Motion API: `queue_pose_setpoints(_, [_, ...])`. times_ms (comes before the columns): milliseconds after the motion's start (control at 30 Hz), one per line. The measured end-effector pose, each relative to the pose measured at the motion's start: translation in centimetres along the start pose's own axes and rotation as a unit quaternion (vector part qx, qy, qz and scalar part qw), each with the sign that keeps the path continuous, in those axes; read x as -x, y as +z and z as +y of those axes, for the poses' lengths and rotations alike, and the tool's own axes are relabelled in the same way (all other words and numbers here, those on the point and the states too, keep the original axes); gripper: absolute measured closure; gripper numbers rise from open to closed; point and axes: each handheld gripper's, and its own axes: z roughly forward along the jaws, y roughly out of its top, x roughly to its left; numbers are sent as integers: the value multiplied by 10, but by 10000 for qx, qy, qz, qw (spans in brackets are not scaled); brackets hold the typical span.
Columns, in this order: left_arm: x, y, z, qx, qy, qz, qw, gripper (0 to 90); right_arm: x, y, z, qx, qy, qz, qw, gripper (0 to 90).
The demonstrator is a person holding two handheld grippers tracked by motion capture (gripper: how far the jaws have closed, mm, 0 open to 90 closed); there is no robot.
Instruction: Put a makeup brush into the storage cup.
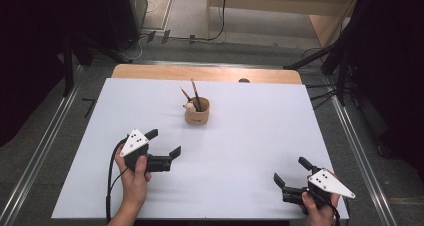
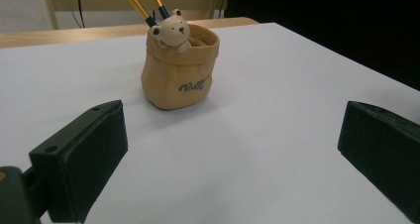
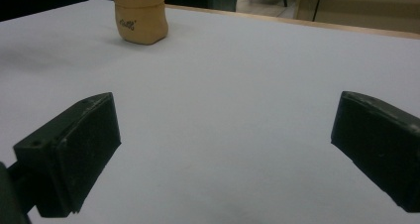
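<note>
A tan sack-shaped pen holder (image 1: pixel 196 112) (image 2: pixel 179 70) (image 3: pixel 140 16) with a small bear figure (image 2: pixel 171 31) on its rim stands upright at the middle back of the white table (image 1: pixel 250 136). Two pencils (image 1: pixel 195 95) (image 2: pixel 143 6) stick out of it. My left gripper (image 1: pixel 163 142) (image 2: pixel 233 154) is held low over the table at the front left, open and empty, pointing toward the holder a short way off. At the front right my right gripper (image 1: pixel 291 170) (image 3: pixel 225 154) is open and empty, far from the holder.
A strip of wooden tabletop (image 1: pixel 205 73) shows beyond the white sheet. Metal rails (image 1: pixel 45 146) run along both sides of the table on the grey floor. Dark stands and cables (image 1: pixel 345 61) sit at the back corners.
</note>
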Motion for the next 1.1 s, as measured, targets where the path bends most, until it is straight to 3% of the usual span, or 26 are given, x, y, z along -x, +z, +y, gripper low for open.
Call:
queue_pose_setpoints(733, [-14, -43, -17, 6, 149, 257, 9996, 0, 4, -4, -1, -11, -2, -105, 9999, 0])
queue_pose_setpoints(1100, [-25, -63, -33, -4, 11, 335, 9994, 0, 5, -5, -1, 16, 22, -151, 9999, 0])
